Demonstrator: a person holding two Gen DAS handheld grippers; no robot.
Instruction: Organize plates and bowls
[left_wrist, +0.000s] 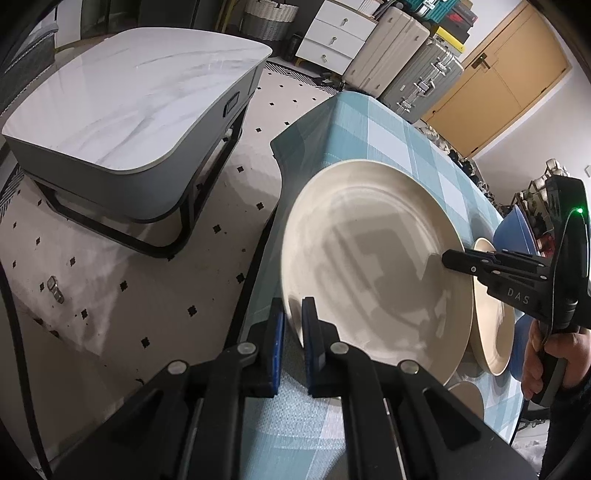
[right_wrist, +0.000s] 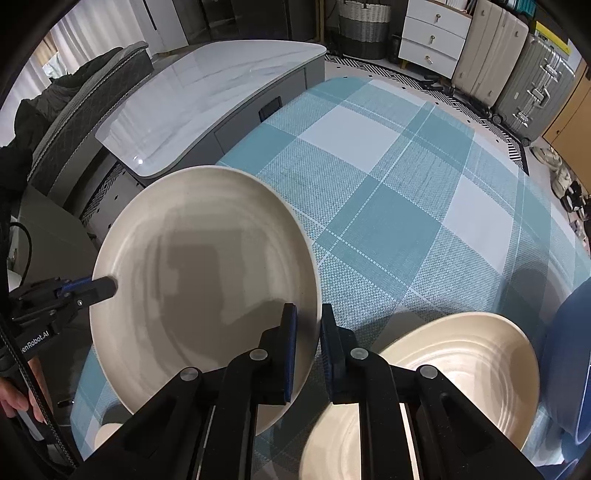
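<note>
both grippers: left gripper | right gripper | jaws clamped on large plate rim

Home living room. Marble-top coffee table on tiled floor, white drawer chest, suitcases by wooden door. Checked cloth covers worktop.

The large cream plate looked like glazed ceramic, smooth with a soft sheen. The smaller cream plate showed faint concentric ridges under a similar gloss. The checked tablecloth was a coarse woven cloth, matt and textured. The coffee table top looked like polished marble-patterned stone. The gripper fingers were matt black plastic with blue rubbery pads and dull metal pins.
</note>
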